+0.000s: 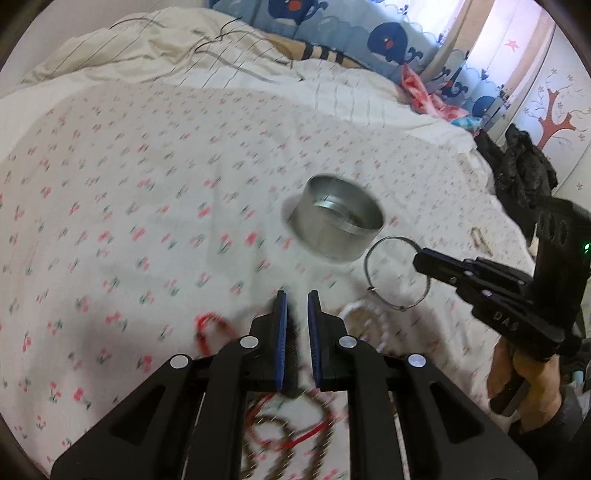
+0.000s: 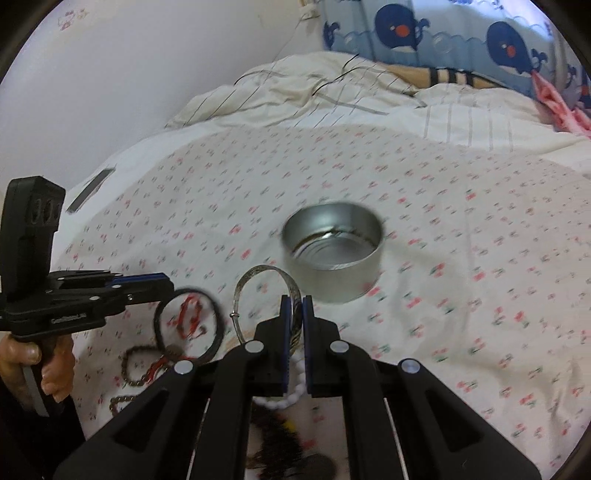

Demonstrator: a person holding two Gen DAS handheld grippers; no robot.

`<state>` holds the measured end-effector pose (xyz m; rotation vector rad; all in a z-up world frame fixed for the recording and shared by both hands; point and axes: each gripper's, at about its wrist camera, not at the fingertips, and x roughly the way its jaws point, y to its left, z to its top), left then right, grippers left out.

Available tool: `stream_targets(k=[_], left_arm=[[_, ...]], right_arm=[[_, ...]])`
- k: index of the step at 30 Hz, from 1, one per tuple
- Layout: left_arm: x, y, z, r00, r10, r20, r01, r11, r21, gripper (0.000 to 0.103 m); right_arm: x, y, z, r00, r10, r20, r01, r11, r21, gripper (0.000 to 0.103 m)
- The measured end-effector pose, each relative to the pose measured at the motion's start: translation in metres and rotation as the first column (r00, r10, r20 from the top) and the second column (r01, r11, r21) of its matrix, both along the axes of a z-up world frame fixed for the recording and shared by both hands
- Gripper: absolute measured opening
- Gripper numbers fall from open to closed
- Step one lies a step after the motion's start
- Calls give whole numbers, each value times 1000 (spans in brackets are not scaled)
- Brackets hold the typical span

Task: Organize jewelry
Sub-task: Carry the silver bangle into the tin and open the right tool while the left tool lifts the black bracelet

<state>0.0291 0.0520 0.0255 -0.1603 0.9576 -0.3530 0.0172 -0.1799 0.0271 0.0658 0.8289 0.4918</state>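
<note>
A round silver tin (image 1: 338,218) (image 2: 332,247) stands on the floral bedsheet, with something thin lying in it. My right gripper (image 2: 296,300) (image 1: 421,254) is shut on a silver bangle (image 2: 258,291) (image 1: 395,273) and holds it above the sheet, just short of the tin. My left gripper (image 1: 295,295) (image 2: 168,284) is shut on a black bangle (image 2: 188,325); in its own view the bangle shows as a dark band (image 1: 291,354) between the blue pads. A red cord bracelet (image 2: 190,314), brown bead bracelets (image 2: 138,363) and a white bead bracelet (image 1: 364,317) lie beneath.
A crumpled cream duvet (image 1: 155,48) and a whale-print pillow (image 2: 443,33) lie at the far end of the bed. Black clothing (image 1: 517,166) sits at the bed's right edge. A dark flat object (image 2: 90,190) lies near the wall on the left.
</note>
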Motion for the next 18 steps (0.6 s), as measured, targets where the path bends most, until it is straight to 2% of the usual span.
stream_targets(k=[5,8,10,13,14,16,18], left_arm=[[33,-26,26,998,-37,49,39,999,-34,11],[53,-25,41,997,-43,59,46,998,-53,11],[60,-18,43,998,-52,30,54,997,-54,11],[59,2,20,997,-57,-57,57,998,-5,14],[56,10,4,991,-67,-113,71,997,24,22],[48,26,-13,987,-45,-155,54,997,56,38],[38,42,-25,983,-3,-184,18,997,76,62]], right_arm=[[27,-12,16,999,-40,33,40,999,-9,7],[46,-11,23,998,-42,49,44,999,-30,7],[55,-12,22,998,-50,47,52,998,-39,7],[60,-14,16,998,-49,36,50,998,-48,7],[60,-15,13,998,-47,31,48,998,-51,7],[61,-18,9,999,-49,20,49,998,-45,7],[60,-18,8,999,-49,20,49,998,-36,7]])
